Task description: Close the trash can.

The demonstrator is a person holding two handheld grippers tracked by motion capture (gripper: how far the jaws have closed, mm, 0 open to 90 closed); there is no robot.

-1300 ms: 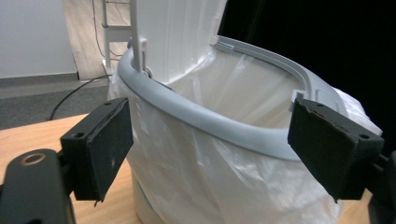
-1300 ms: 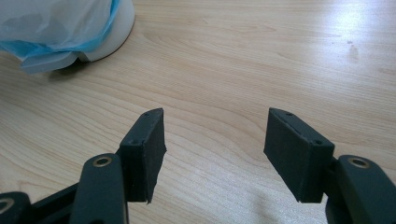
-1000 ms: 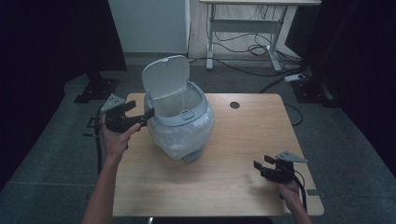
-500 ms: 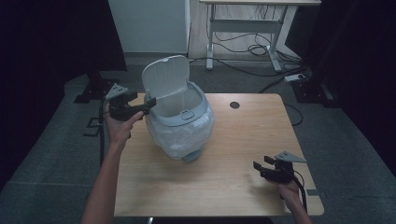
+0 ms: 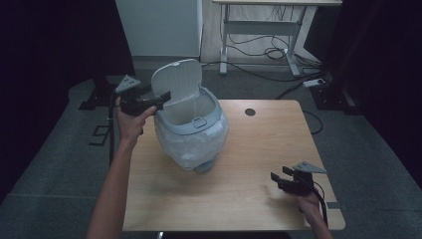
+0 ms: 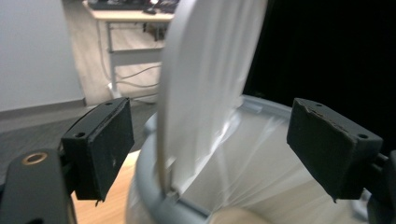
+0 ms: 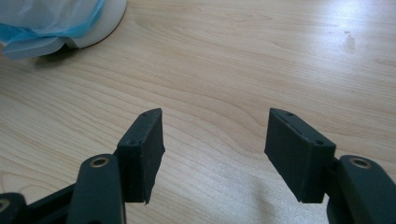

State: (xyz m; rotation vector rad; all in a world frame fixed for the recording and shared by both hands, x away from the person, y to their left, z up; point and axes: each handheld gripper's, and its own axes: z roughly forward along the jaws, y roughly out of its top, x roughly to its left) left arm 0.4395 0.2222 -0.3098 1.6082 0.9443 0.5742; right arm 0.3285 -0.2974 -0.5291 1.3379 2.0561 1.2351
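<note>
High view. A rounded grey-blue bin [image 5: 191,132], lined with a crinkled translucent plastic bag, stands on the wooden table [image 5: 239,199]; its oval white lid [image 5: 175,84] stands raised. The left hand-held gripper [image 5: 161,97] is held at the lid's near edge, its tips against the lid's side. The right hand-held gripper [image 5: 276,179] lies low over the table's near right corner, well apart from the bin, with bare wood ahead of it. A round cable hole [image 5: 250,112] lies beyond the bin, and a second desk [image 5: 278,20] with cables stands behind on the floor.

Left gripper view. The jaws stand apart, with the thin, smooth lid [image 6: 205,84] edge-on between the black pads, touching neither; past it are the bin's grey rim [image 6: 154,186] and the pleated liner [image 6: 252,158].

Right gripper view. The jaws stand apart over pale grained wood [image 7: 224,74] with nothing between them; the bin's white base and blue-tinted bag [image 7: 56,21] lie far ahead to the left.
</note>
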